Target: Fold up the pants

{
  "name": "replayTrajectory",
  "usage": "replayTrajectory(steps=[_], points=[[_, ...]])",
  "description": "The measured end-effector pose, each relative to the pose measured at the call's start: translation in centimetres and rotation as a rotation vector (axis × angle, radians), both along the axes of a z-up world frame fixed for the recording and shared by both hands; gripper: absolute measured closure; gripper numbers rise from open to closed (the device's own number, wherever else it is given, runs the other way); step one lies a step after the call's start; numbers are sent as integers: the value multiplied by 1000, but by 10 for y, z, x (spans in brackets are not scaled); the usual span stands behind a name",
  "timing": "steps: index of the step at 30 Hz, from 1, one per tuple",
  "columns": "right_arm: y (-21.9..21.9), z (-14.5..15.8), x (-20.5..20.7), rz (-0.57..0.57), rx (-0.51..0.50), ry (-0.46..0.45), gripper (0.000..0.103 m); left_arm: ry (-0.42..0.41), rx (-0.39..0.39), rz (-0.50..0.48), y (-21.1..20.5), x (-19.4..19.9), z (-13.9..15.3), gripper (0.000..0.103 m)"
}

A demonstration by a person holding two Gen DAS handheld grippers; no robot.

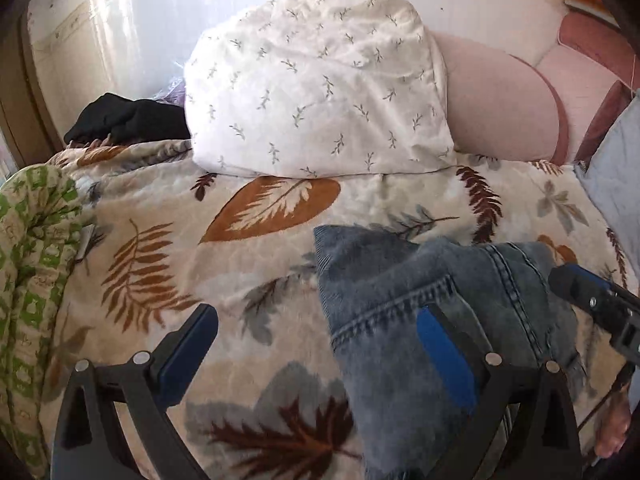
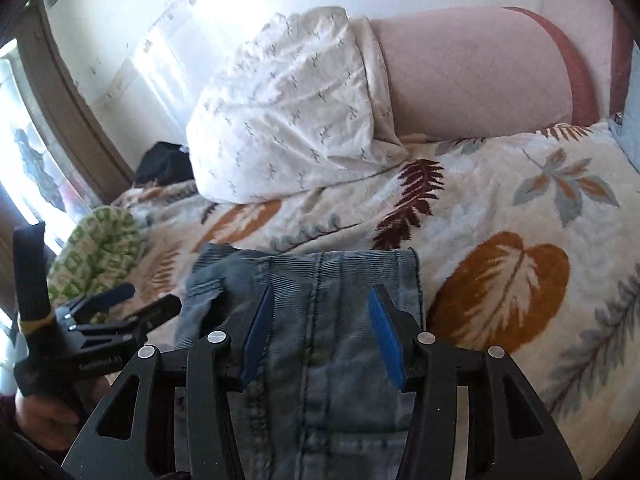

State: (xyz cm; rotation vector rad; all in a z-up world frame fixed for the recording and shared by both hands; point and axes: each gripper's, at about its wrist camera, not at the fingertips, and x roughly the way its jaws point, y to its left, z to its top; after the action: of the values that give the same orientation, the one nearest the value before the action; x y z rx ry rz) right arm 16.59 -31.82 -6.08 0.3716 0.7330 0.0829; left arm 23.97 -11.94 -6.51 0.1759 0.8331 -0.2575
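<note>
The right gripper (image 2: 318,328) hung open over folded jeans (image 2: 320,360) on the leaf blanket (image 2: 500,216); the left gripper (image 2: 154,300) stood apart to its left.

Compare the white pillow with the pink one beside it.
The white pillow carries a small sprig print and looks crumpled; the pink pillow is plain and smooth. The white one overlaps the pink one's left end, hiding part of it. Both lie at the far edge of the leaf-patterned blanket.

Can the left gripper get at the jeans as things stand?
Probably yes. The left gripper is open, and the jeans lie flat on the blanket right beside it, one finger already over the denim. Nothing sits between; the right gripper is off to the side.
</note>
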Motion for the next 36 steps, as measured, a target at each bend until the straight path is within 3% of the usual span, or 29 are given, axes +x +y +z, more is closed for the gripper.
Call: replayTrajectory(steps=[6, 10, 17, 23, 28, 31, 36], points=[[8, -12, 17, 31, -27, 22, 55, 22, 50, 17, -15, 21, -21, 2], [13, -41, 30, 32, -31, 133, 48, 12, 102, 17, -22, 22, -35, 0], [6, -55, 32, 41, -6, 179, 47, 21, 134, 17, -30, 36, -51, 0], [6, -56, 30, 52, 0, 183, 47, 118, 57, 80, -13, 69, -59, 0], [6, -56, 29, 50, -6, 181, 47, 73, 65, 88, -8, 77, -51, 0], [6, -57, 28, 50, -3, 178, 47, 113, -13, 139, 10, 87, -44, 0], [7, -56, 28, 47, -1, 179, 47, 105, -130, 226, 48, 83, -19, 5]])
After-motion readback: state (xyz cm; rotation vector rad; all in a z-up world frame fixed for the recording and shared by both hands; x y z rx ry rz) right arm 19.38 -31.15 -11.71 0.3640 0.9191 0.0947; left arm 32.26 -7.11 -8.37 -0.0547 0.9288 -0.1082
